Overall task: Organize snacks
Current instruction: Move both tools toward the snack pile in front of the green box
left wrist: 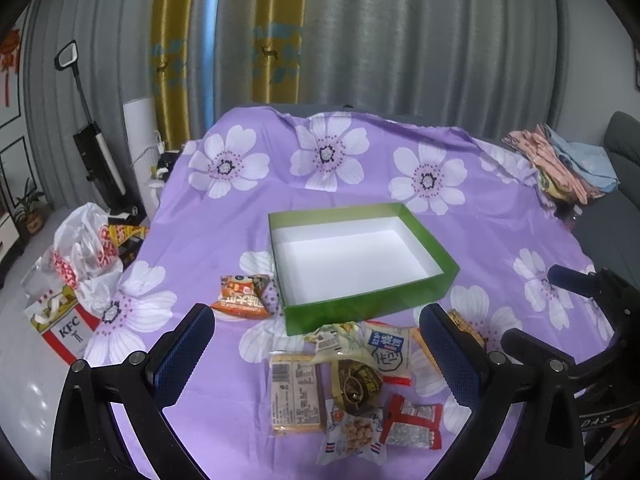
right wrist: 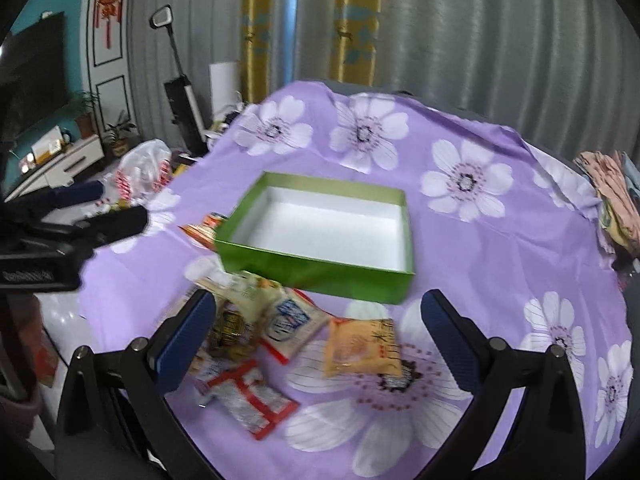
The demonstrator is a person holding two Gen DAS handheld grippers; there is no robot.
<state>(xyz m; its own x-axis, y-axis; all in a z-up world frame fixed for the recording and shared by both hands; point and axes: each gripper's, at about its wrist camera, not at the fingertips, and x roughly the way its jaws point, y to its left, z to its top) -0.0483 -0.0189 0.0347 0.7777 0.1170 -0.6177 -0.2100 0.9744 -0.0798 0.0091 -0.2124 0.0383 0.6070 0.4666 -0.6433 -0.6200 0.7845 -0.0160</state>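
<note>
A green box with a white, empty inside stands on the purple flowered cloth; it also shows in the right wrist view. Several snack packets lie in front of it: a tan biscuit pack, a dark gold pack, a red-and-white pack, a peanut pack. An orange packet lies left of the box. A yellow packet lies in front of the box in the right wrist view. My left gripper is open above the pile. My right gripper is open above the packets and holds nothing.
A KFC paper bag and a white plastic bag sit off the cloth's left edge. Folded clothes lie at the far right. A vacuum leans by the curtains. The other gripper shows at right.
</note>
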